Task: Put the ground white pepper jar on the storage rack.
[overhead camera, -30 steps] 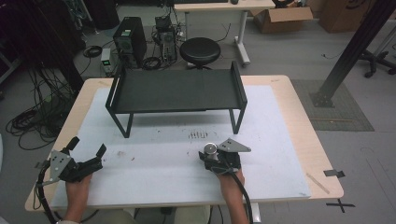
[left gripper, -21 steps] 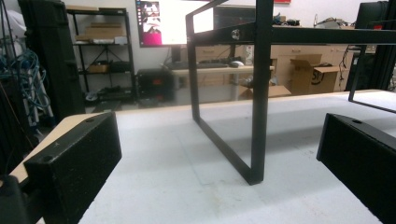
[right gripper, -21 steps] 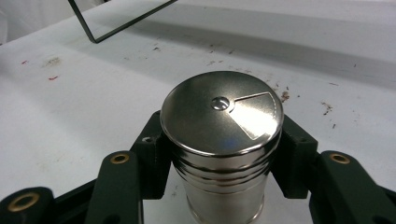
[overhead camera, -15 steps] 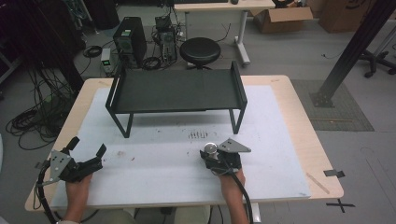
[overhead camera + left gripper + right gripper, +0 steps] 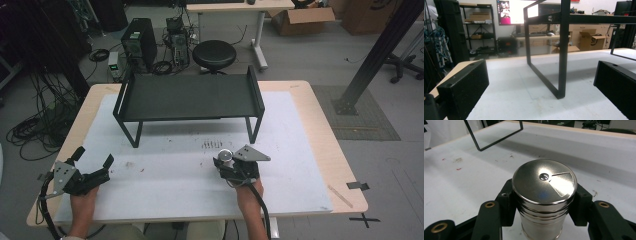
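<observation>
Across the middle of the high view the white-topped worktop [image 5: 165, 200] is carrying a black metal rack [image 5: 187, 96] toward the upper centre, its raised shelf leaving room beneath. At lower left the left gripper [image 5: 95, 162] is resting with its jaws spread wide on nothing, likely waiting its turn. Right of centre the right gripper [image 5: 544, 206] is clamping a steel shaker [image 5: 544, 195] just under its lid, keeping it upright on the worktop, probably ready for lifting.
</observation>
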